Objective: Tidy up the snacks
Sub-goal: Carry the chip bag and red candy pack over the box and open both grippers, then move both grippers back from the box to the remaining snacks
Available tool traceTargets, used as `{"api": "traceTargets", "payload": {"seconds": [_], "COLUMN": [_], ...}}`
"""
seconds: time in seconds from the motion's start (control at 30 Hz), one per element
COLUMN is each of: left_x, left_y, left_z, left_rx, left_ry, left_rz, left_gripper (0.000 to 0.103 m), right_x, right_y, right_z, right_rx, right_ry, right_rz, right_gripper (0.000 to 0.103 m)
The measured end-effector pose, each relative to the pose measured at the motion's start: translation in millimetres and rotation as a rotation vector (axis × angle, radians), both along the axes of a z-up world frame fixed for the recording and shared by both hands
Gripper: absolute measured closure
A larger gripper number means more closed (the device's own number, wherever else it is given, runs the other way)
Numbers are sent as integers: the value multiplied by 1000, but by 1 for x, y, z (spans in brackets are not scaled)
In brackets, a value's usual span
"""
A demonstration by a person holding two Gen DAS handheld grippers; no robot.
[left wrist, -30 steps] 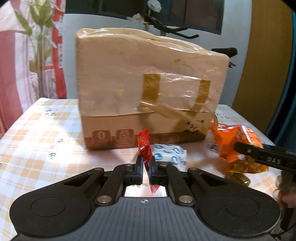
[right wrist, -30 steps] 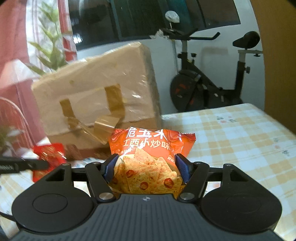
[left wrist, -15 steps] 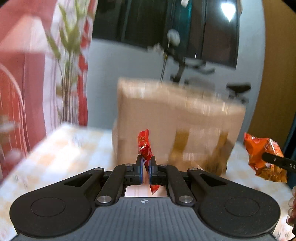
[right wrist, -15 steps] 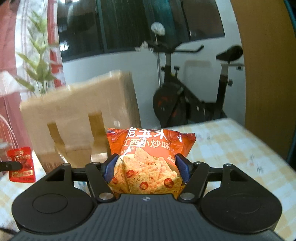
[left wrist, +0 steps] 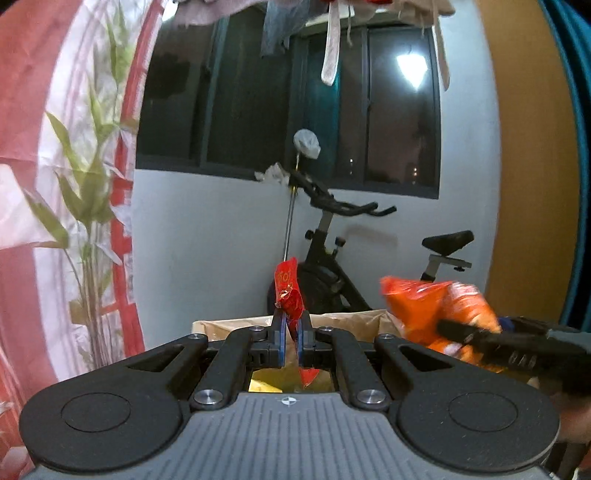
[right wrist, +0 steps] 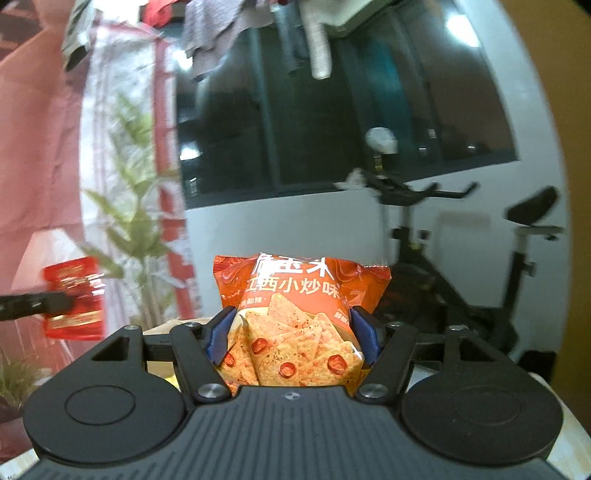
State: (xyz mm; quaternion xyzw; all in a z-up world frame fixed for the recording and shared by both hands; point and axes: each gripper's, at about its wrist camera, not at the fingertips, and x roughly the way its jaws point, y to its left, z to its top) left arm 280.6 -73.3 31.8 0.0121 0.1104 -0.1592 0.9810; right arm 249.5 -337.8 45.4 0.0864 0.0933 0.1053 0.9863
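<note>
My left gripper (left wrist: pixel 290 341) is shut on a small red snack packet (left wrist: pixel 289 295), held edge-on above the top rim of the cardboard box (left wrist: pixel 229 325). My right gripper (right wrist: pixel 291 339) is shut on an orange chip bag (right wrist: pixel 295 321) printed with triangular chips. In the left wrist view the orange bag (left wrist: pixel 436 314) hangs to the right, level with the box's open top. In the right wrist view the red packet (right wrist: pixel 74 302) shows at the left in the left gripper's fingers (right wrist: pixel 37 304). The box interior is mostly hidden.
An exercise bike (left wrist: pixel 340 258) stands behind the box against a pale wall under a dark window. A leafy plant (left wrist: pixel 88 206) and red-and-white curtain (left wrist: pixel 44 110) are at the left. Clothes hang overhead (right wrist: pixel 229 26). A patch of table shows at bottom right (right wrist: pixel 569 450).
Both grippers have risen with their snacks from table level to above the box's top. The box has dropped low in both views and the table is almost out of sight.
</note>
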Motion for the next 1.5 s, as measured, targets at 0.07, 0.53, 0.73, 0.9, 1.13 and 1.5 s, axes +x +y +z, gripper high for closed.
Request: {"api": "traceTargets", "payload": {"seconds": [0.07, 0.53, 0.73, 0.9, 1.13, 1.5], "left_x": [18, 65, 42, 8, -35, -56], "left_y": [-8, 17, 29, 35, 35, 28], "left_z": [-4, -43, -46, -42, -59, -125], "left_rx": [22, -27, -10, -15, -46, -19], "left_ry": [15, 174, 199, 176, 201, 347], "left_rz": [15, 40, 49, 73, 57, 68], "left_gripper": [96, 42, 42, 41, 41, 41], "right_x": [22, 73, 53, 21, -26, -79], "right_y": [16, 45, 29, 18, 10, 19], "right_z": [-2, -30, -29, -28, -30, -83], "right_rx": [-31, -72, -23, 30, 41, -16], "right_ry": [26, 192, 189, 169, 128, 278], "right_rz": [36, 21, 1, 21, 33, 58], "right_gripper": [35, 29, 23, 23, 23, 23]}}
